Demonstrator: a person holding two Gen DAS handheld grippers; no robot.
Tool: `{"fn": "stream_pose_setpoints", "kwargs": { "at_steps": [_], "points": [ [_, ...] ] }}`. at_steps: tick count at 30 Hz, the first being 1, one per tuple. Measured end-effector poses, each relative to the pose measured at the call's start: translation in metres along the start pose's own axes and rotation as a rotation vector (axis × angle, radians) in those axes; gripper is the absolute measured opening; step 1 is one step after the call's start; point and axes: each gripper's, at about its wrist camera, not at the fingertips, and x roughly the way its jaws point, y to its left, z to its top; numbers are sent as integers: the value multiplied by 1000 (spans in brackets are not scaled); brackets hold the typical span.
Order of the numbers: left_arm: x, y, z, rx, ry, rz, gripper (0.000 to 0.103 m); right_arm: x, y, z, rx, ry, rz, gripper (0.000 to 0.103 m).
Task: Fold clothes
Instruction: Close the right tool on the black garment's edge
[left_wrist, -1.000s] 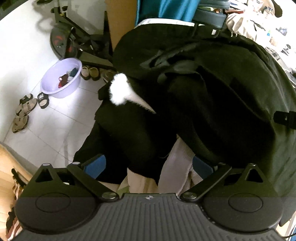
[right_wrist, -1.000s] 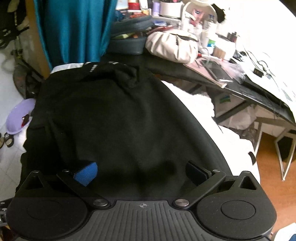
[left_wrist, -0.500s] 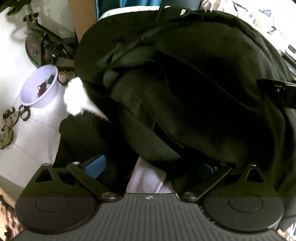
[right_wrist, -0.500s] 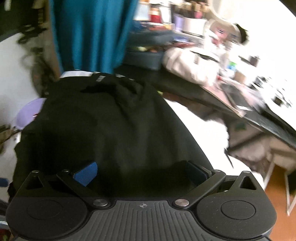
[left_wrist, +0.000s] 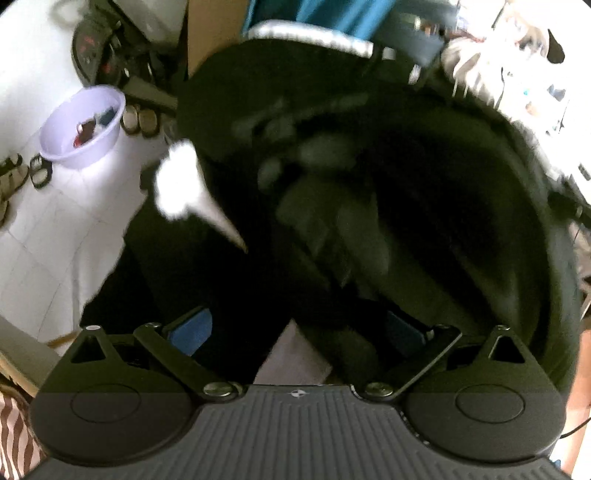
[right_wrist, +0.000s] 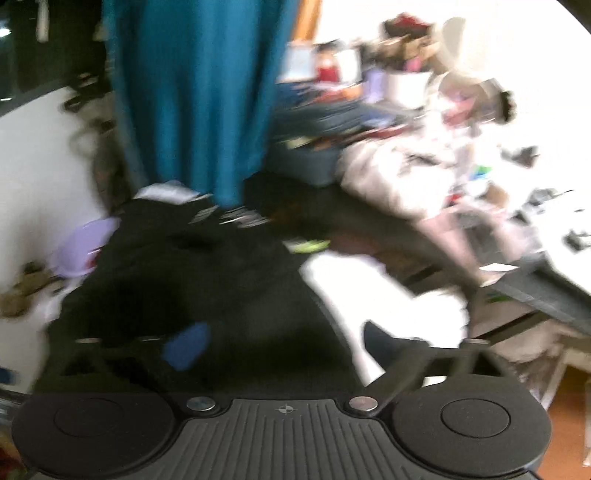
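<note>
A black garment (left_wrist: 406, 184) lies spread in rumpled folds over a white fluffy surface (right_wrist: 369, 288); a white patch (left_wrist: 177, 188) of it shows at the garment's left edge. My left gripper (left_wrist: 295, 328) hangs over the near part of the garment, jaws wide, with black cloth and a pale cloth (left_wrist: 295, 358) below the gap. My right gripper (right_wrist: 284, 345) is over the black garment (right_wrist: 184, 277) at its right edge. Its jaws are closing but still wide, the pads not pressing on the cloth. Both views are blurred.
A lilac basin (left_wrist: 81, 125) and shoes (left_wrist: 140, 118) sit on the white tiled floor at left, by an exercise machine (left_wrist: 96, 48). A teal curtain (right_wrist: 192, 92) hangs behind the garment. A cluttered dark desk (right_wrist: 424, 166) runs along the right.
The right gripper has swung right to the garment's edge, its right finger now over the white surface, jaws slightly narrower. The left gripper has shifted sideways over the folds, still wide.
</note>
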Motion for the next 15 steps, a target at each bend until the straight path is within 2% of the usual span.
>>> {"fn": "stream_pose_setpoints", "kwargs": {
  "at_steps": [1,2,3,5,7,9,11,15],
  "points": [
    [-6,-2,5,1,-25,-11,102,3,-10,-1,22,18,3,75],
    [-12,-5,11,7,-47,-27,102,9,-20,-3,52,55,32,68],
    [-15,-8,17,16,-59,-34,102,14,-30,-5,83,92,62,57],
    [-18,-19,30,45,-62,-30,102,11,-36,-10,103,91,73,44],
    [-21,-31,44,76,-65,-29,102,5,-39,-16,112,70,72,16],
    [-24,-43,58,122,-59,-62,102,-9,-38,-23,119,43,70,9],
    [-23,-54,70,180,-30,-80,102,-22,-41,-30,155,24,104,3],
    [-20,-64,93,230,-40,-45,102,-36,-47,-40,211,7,171,1]
  ]
}}
